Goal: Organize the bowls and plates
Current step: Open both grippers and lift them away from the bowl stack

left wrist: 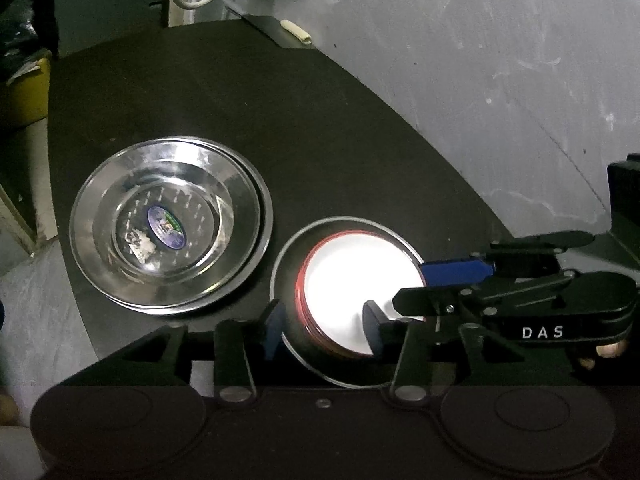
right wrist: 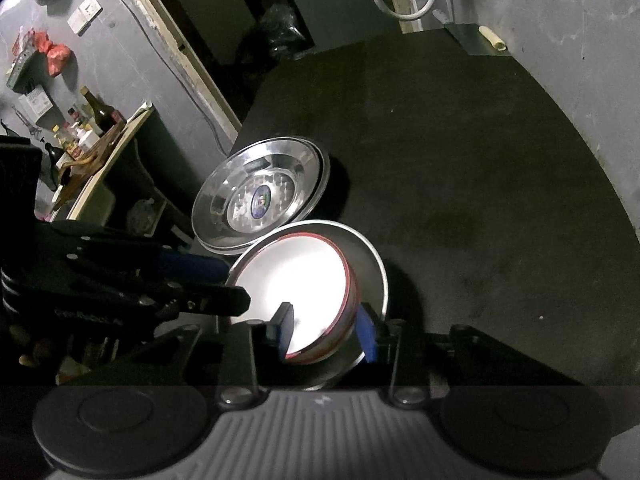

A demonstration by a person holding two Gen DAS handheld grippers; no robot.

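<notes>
A red-rimmed white bowl sits inside a steel plate on the black table. My left gripper straddles the bowl's near wall, one blue pad outside, one inside; jaws wide, not pressing. My right gripper straddles the bowl's opposite wall the same way; it shows in the left wrist view. A stack of steel plates with a sticker lies to the left.
The black table ends at a grey wall on the right. A small cream roll lies on a ledge at the back. A shelf with bottles stands off the table's left side.
</notes>
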